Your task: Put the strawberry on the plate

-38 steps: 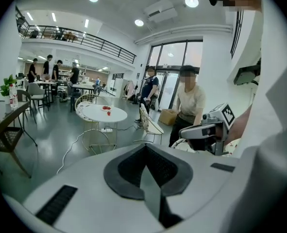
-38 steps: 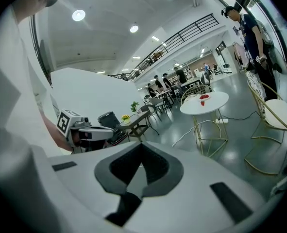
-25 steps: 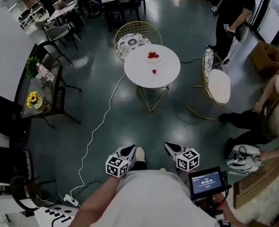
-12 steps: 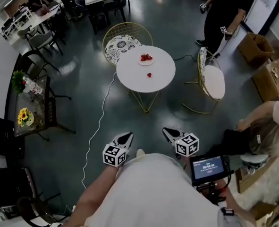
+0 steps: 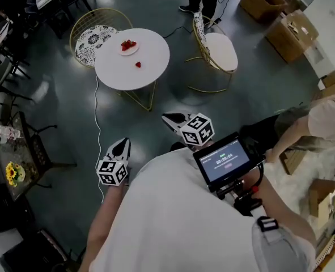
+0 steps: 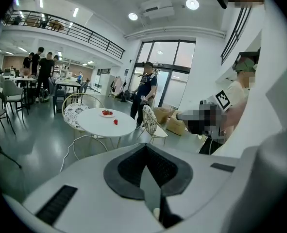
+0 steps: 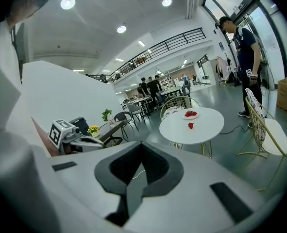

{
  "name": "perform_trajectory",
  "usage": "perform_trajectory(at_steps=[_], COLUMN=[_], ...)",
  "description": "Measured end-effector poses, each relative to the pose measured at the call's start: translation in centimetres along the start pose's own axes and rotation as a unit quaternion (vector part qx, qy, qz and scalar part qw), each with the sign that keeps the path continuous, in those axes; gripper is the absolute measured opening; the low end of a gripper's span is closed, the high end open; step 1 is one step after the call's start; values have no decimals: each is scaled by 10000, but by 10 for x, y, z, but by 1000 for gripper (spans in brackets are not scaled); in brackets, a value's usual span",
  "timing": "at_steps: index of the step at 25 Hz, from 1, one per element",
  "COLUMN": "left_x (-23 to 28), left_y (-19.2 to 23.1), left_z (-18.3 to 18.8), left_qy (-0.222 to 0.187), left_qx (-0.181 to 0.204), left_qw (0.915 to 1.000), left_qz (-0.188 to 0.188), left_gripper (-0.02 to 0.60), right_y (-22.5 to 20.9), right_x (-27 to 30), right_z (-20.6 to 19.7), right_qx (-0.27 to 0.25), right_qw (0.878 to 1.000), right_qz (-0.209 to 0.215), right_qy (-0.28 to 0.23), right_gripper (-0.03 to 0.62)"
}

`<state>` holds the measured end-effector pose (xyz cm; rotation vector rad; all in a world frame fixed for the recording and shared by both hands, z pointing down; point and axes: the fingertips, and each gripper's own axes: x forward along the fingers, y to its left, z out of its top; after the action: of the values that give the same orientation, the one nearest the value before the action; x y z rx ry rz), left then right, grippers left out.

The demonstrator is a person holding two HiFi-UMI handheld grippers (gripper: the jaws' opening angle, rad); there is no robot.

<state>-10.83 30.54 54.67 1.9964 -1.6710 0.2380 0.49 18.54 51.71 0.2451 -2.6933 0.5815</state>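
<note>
While the person stood well apart from the round white table (image 5: 127, 79), both grippers were held low in front of the body. The left gripper (image 5: 122, 146) had its jaws pressed fully together, with nothing between them. The right gripper (image 5: 170, 118) looked the same: its jaws met along one line and were empty. The single strawberry (image 5: 138, 65) lay on the bare tabletop, near the plate (image 5: 132, 52) but not touching it, on the side nearer to the person. The plate itself held a few red strawberries. A wire chair with a patterned cushion (image 5: 93, 37) stood just beside the table at its far left, and a chair with a white seat (image 5: 221, 43) stood at its right. A small lit screen (image 5: 227, 162) was near the person's right arm.
</note>
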Motion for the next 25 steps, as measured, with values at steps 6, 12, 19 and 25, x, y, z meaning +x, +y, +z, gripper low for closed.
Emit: perform_trajectory(at_steps=[6, 12, 19, 25], left_x=[14, 44, 103, 155], left_y=[9, 55, 82, 105], left_z=[7, 31, 76, 98], left_qy=[-52, -7, 53, 317], left_qx=[-21, -153, -213, -105], left_qw=[9999, 9998, 9998, 9994], left_qz=[-89, -114, -30, -13], left_gripper=[4, 5, 3, 5], right_y=[-10, -37, -97, -145], right_x=[6, 55, 82, 114], right_z=[3, 29, 70, 81], right_qx=[-20, 35, 54, 250], right_qw=[10000, 10000, 9998, 9990], right_qz=[-71, 0, 112, 235], right_qy=[15, 92, 153, 276], right_gripper=[5, 5, 5, 5])
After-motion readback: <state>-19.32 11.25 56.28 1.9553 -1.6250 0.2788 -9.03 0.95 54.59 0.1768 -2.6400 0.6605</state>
